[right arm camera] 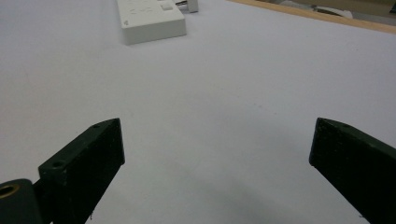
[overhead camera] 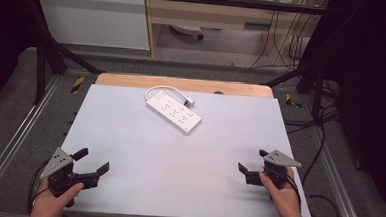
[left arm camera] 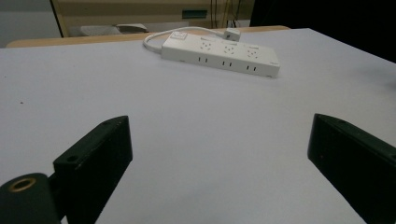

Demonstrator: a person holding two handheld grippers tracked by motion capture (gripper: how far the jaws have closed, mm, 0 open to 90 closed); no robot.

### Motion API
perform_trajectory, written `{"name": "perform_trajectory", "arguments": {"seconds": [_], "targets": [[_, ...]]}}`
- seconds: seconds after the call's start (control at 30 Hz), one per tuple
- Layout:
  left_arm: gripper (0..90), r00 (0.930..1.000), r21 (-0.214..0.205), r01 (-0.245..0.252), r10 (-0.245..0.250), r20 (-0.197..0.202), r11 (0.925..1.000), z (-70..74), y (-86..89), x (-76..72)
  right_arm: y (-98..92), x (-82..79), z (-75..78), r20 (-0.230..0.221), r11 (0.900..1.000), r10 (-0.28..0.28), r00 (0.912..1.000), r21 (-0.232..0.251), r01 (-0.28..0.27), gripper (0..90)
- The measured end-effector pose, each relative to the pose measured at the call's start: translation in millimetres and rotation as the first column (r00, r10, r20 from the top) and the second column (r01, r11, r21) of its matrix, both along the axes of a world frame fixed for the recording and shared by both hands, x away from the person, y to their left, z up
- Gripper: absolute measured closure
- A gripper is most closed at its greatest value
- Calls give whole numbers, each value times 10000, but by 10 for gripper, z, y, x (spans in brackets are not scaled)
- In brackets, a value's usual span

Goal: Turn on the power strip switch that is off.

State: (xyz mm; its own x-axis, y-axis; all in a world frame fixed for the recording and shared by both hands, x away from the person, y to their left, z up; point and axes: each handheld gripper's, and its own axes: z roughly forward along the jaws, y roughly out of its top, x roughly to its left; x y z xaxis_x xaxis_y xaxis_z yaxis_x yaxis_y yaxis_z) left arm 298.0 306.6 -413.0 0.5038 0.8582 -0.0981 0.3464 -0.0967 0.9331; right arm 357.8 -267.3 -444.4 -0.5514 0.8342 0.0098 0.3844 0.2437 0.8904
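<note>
At the near left corner of the table the left gripper is held with its jaws spread wide and nothing between them. The power strip is seen well apart from it, far up the table near the back edge, lying flat with its long axis slanting from far left to near right (its short cord loops off the far-left end, the plug's shape being hard to make out). At the near right the right gripper is likewise held released and empty, and seems slightly the nearer.

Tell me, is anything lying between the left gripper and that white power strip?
Nothing. In the high view, only bare white tabletop stretches from the open left gripper to the power strip. The left gripper view shows the same bare stretch.
</note>
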Motion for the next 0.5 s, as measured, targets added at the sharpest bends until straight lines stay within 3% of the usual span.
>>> {"name": "perform_trajectory", "arguments": {"seconds": [0.5], "targets": [[65, 9996, -19, 249, -248, 125, 9997, 31, -66, -10, 32, -24, 6, -75, 9996, -265, 9996, -31, 265, 30]]}}
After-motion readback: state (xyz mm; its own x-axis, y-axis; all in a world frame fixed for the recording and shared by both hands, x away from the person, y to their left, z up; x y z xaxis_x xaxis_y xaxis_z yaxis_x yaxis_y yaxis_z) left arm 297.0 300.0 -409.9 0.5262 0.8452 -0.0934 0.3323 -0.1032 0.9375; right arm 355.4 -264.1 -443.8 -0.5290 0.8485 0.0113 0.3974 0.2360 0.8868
